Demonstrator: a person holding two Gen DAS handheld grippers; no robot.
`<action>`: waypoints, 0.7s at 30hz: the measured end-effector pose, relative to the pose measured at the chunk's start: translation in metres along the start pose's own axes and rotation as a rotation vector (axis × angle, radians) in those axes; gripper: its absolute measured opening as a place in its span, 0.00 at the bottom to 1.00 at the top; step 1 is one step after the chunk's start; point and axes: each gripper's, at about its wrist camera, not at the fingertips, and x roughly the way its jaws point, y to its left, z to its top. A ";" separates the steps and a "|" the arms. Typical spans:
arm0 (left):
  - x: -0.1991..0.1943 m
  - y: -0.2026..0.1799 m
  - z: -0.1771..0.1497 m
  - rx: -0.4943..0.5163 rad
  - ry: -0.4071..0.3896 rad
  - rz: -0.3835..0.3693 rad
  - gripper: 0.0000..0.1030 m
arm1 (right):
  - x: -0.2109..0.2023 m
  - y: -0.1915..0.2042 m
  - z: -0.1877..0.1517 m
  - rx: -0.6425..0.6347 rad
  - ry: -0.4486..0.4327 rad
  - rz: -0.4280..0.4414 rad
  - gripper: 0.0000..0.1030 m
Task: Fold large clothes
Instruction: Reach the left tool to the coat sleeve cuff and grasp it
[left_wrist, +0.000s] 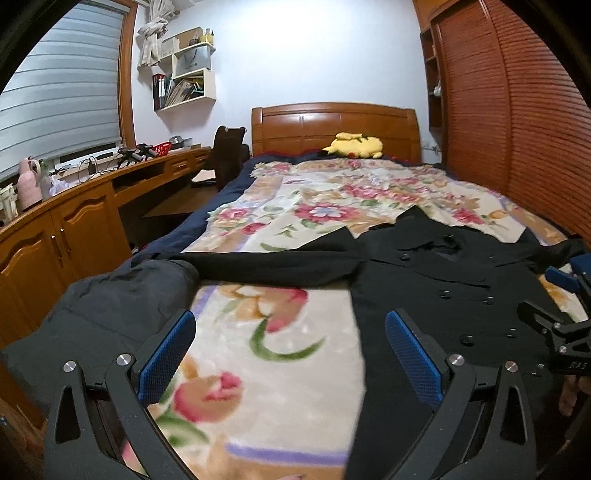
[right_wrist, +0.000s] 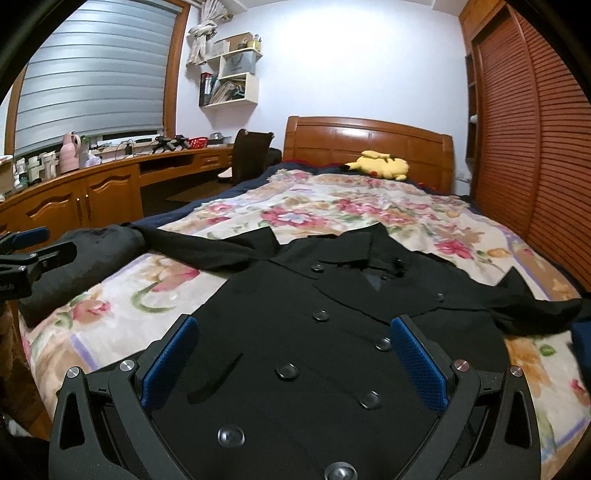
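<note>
black double-breasted coat (right_wrist: 303, 332) spread flat on floral blanket (left_wrist: 273, 369), directly under and ahead of right gripper (right_wrist: 295, 363), jaws apart, empty. left gripper (left_wrist: 291, 360) apart too, coat to its right.

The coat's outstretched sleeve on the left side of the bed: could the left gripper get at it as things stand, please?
Probably yes: the left gripper is open, and only bare floral blanket lies between it and the sleeve.

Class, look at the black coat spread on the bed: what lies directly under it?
The black coat lies on a floral blanket, which shows all round it. Navy bedding edges the blanket; whatever sits beneath the coat's middle is covered.
</note>
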 end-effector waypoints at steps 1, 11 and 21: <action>0.008 0.002 0.001 0.006 0.009 0.007 1.00 | 0.005 -0.002 0.002 -0.003 0.005 0.005 1.00; 0.093 0.019 0.016 0.027 0.121 -0.005 1.00 | 0.046 -0.022 0.025 -0.013 0.068 0.041 1.00; 0.161 0.046 0.033 -0.039 0.219 -0.051 0.83 | 0.066 -0.024 0.034 -0.037 0.113 0.073 1.00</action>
